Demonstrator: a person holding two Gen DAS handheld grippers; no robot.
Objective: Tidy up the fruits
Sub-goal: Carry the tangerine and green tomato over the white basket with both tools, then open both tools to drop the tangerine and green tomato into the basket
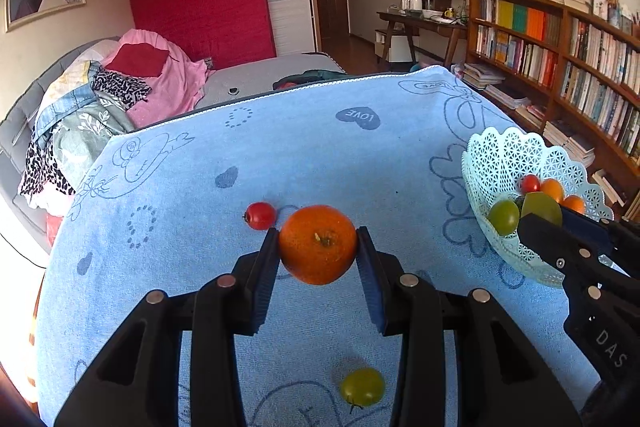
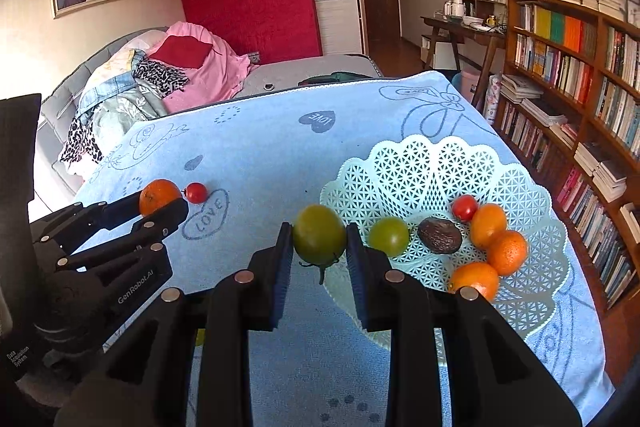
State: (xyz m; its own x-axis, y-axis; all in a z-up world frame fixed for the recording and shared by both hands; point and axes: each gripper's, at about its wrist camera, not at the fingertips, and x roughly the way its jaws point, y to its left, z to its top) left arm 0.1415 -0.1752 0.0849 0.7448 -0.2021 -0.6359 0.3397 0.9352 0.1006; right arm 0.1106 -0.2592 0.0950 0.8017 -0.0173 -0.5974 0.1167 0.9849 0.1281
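Both grippers are carrying fruit toward the white lattice basket (image 2: 440, 163), which serves as the landmark here. The left gripper (image 1: 318, 247) is clamping an orange (image 1: 318, 245) between its pads, well to the left of the basket and lifted off the blue towel (image 1: 280, 147). The right gripper (image 2: 319, 239) is closing on a green tomato (image 2: 319, 233), hanging just at the basket's near-left rim.

Inside the basket a second green tomato (image 2: 389, 235), a dark wrinkled fruit (image 2: 439, 235) (I cannot tell what kind), a red cherry tomato (image 2: 465, 207) and three small oranges (image 2: 506, 251) are already sitting close together.

The main risk, as I am judging it, is the release: the green tomato is hovering over the rim rather than the bowl's middle, so letting go here could be sending it down the outside wall onto the towel. The light basket could also be tipping or sliding if a finger is catching its scalloped edge. Both arms are converging on one small target, so the grippers could be bumping each other. The orange is round and smooth, so it could be slipping out. Left of the basket, a red cherry tomato (image 1: 260, 215) and another green tomato (image 1: 362, 386) are still lying on the towel.
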